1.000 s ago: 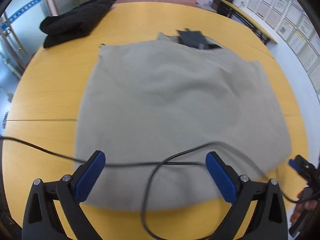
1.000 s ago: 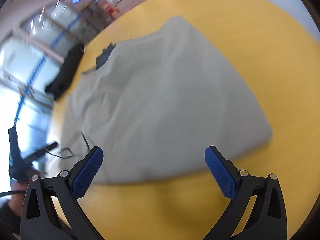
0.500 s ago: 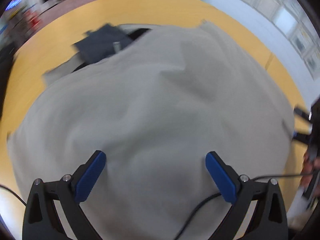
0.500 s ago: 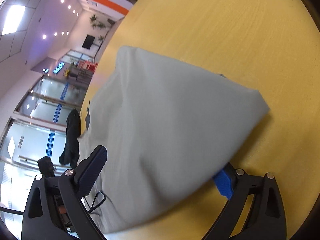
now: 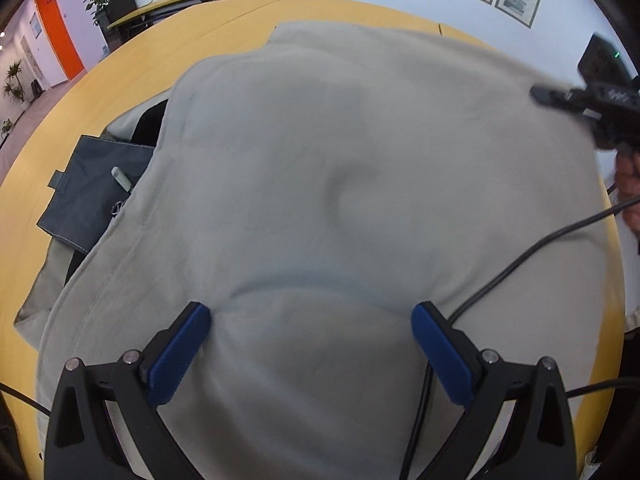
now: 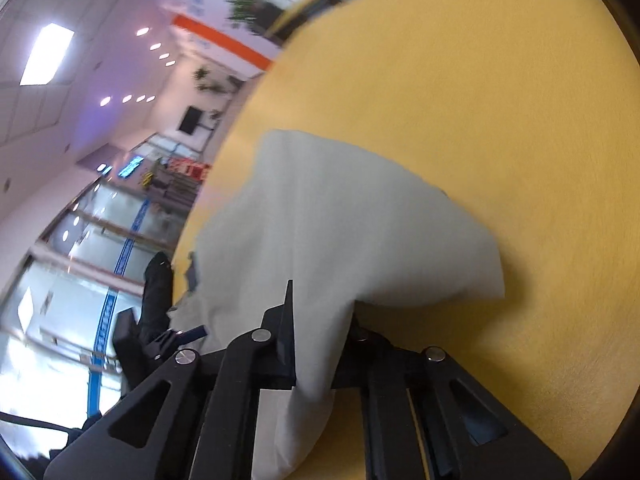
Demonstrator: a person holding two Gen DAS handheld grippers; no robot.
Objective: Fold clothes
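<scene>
- The grey garment point(image 5: 360, 184) lies spread over the yellow worktop point(image 5: 132, 68), filling most of the left wrist view.
- The left gripper point(image 5: 310, 344) hangs over the garment's near part, released, its 2 blue pads point(image 5: 178, 354) wide apart with only cloth showing between them.
- At 9 o'clock from the garment's middle, a dark blue cloth piece point(image 5: 88, 196) sticks out from under its edge, flat on the worktop.
- A black cable point(image 5: 532, 248) crosses the garment toward 3 o'clock.
- At 2 o'clock in the left wrist view, the right gripper point(image 5: 576, 98) sits at the garment's far edge, with a hand point(image 5: 628, 188) just behind it.
- In the right wrist view, the right gripper point(image 6: 320, 344) is clenched on a bunched fold of the garment point(image 6: 340, 232); the cloth rises from between its fingers and drapes back onto the worktop point(image 6: 500, 100).
- At 9 o'clock in that view, a black garment point(image 6: 158, 292) lies farther off.
</scene>
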